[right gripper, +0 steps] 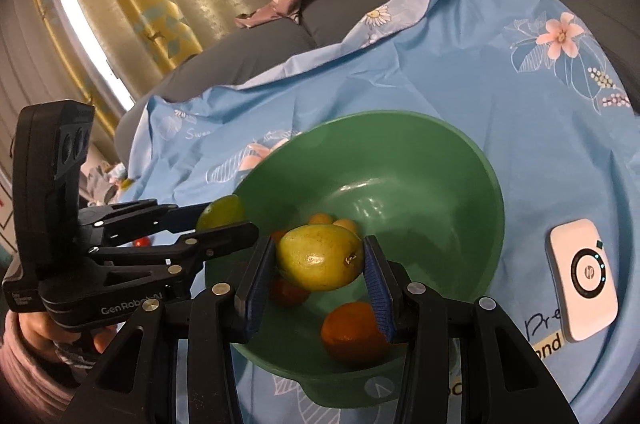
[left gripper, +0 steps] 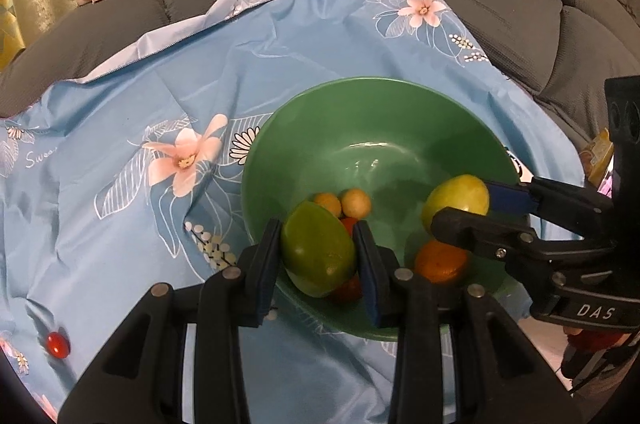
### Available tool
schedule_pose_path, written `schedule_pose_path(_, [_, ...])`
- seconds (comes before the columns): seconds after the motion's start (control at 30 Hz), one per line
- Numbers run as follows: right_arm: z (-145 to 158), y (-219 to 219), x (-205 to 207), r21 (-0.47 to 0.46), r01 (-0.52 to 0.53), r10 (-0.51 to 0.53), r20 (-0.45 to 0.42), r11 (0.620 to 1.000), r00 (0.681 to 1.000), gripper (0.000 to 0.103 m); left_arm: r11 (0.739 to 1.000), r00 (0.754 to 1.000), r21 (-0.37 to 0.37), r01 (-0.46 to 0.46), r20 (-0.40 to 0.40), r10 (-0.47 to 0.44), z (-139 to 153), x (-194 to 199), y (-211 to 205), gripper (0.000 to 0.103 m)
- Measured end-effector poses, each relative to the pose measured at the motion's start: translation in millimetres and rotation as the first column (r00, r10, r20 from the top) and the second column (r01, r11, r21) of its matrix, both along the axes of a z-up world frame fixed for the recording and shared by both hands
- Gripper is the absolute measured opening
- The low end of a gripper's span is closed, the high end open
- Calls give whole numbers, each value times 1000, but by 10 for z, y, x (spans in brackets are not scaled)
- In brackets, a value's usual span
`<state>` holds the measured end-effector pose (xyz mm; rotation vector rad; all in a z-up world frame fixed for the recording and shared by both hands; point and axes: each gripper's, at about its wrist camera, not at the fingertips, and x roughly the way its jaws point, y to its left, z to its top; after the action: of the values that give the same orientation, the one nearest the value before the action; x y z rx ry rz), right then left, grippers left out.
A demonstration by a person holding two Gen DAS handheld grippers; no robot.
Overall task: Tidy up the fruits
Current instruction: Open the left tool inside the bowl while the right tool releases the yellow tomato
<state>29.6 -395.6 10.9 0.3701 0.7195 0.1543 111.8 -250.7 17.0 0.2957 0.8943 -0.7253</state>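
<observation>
while both grippers hang over the green plastic bowl [left gripper: 256, 160], the left gripper [left gripper: 316, 256] clamps a green oval fruit [left gripper: 316, 252], long axis tilted, and the right gripper [right gripper: 320, 264] clamps a yellow-green oval fruit [right gripper: 320, 258], long axis crosswise; release should drop each straight in.

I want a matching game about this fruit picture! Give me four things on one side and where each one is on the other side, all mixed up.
Things:
1. green mango
2. yellow-green mango
3. orange
4. small red fruit

Places:
A. lying on the blue cloth, outside the bowl
B. between the fingers of the left hand-held gripper
C. resting on the bottom of the green bowl
D. between the fingers of the right hand-held gripper

Pairs: 1-B, 2-D, 3-C, 4-A
</observation>
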Motion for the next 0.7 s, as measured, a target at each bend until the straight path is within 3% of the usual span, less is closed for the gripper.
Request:
schedule_pose_path(0.13, [-10,-3,-7,-3,12,-12,-10,1000,1000,46,1000,1000,-12,-8,11,8,38,-15,21,41])
schedule_pose_path(0.27, [6,7,-24,-3,12,-12,-14,1000,1000,46,999,999,-13,-41,35,42,93,-49,85,71])
schedule_pose_path(0.5, [80,47,-122,20,5,-6,14,1000,1000,46,990,991,-34,-135,13,135,125,-160,380,96])
schedule_pose_path(0.7, [212,293,-286,15,-77,76,57,997,996,46,962,973,-154,-227,-82,217,164,-394,861,102])
